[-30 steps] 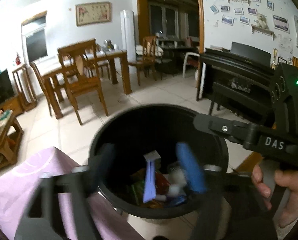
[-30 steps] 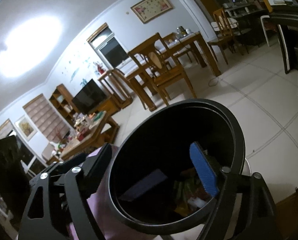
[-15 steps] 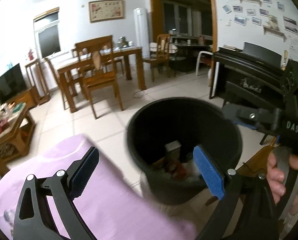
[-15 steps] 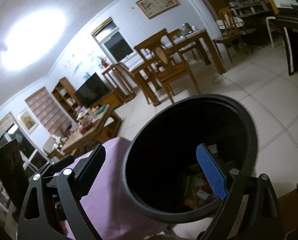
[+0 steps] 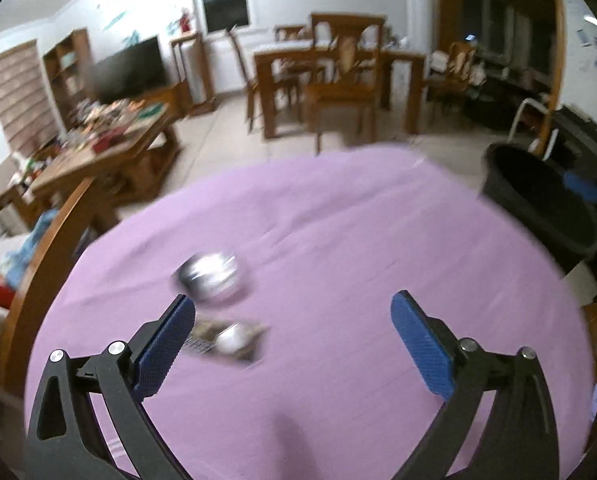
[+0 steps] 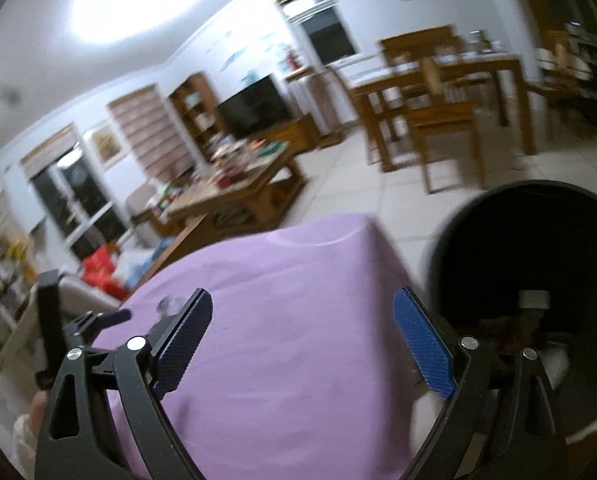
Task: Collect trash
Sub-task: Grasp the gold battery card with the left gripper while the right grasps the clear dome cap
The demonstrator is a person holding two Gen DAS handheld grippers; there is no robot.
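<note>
Left gripper (image 5: 292, 350): jaws have just been opening, now wide apart and empty; it has swung from above the black bin (image 5: 538, 204) to over the purple tablecloth (image 5: 338, 240). Remaining trash lies just ahead: a blurred silvery piece (image 5: 212, 280) and a flat wrapper (image 5: 226, 340) beside the left pad. Right gripper (image 6: 302, 344): jaws apart, empty, over the cloth, bin to its right. The drop appears complete. Cloth ahead is open; its far edge falls away.

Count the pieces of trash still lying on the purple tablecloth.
2. A shiny crumpled ball lies near the middle-left of the tablecloth; a flat wrapper lies just in front of it, by the left gripper. Blur may hide smaller bits.
</note>
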